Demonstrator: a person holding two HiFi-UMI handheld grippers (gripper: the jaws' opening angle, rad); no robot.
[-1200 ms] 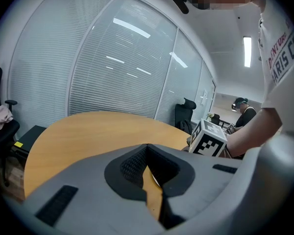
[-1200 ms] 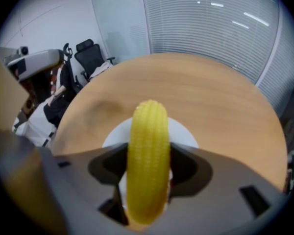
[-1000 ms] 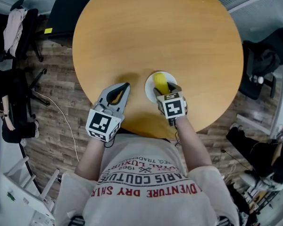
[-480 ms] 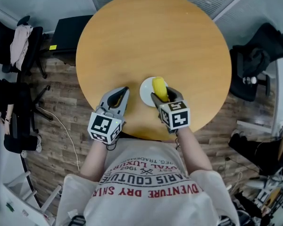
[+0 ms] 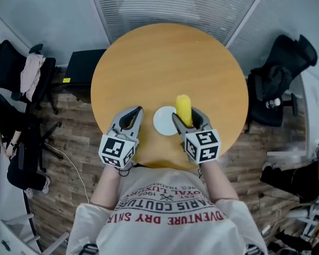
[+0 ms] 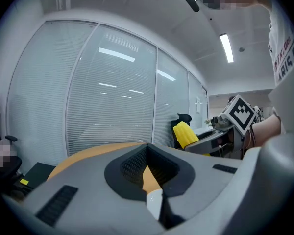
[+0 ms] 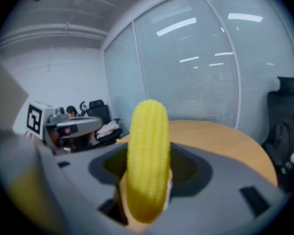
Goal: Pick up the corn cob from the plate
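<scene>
1. My right gripper has its jaws closed on the corn cob. In the right gripper view the yellow cob stands between the two jaws and is pressed from both sides.
2. The lower end of the cob sits deep in the hollow between these jaws. The rest goes out forward past the tips, and its rounded end is free.
3. The corn cob is not on the plate. In the head view the small white plate lies bare on the round wooden table, just to the left of my right jaws. The cob points away from me, beside the right edge of the plate.
4. My left gripper has its jaws closed together with nothing between them. In the left gripper view the tips meet, and only the wood of the table shows through the hollow behind them.
5. The plate lies between my two grippers. The left jaws are near its left side, and I cannot tell whether they touch it.
6. From the left gripper view, my right gripper with the yellow cob is to the right of the left jaws.
7. Ahead of both jaws, beyond the table, is a glass wall with blinds. A black office chair stands well to the right of my right jaws.
</scene>
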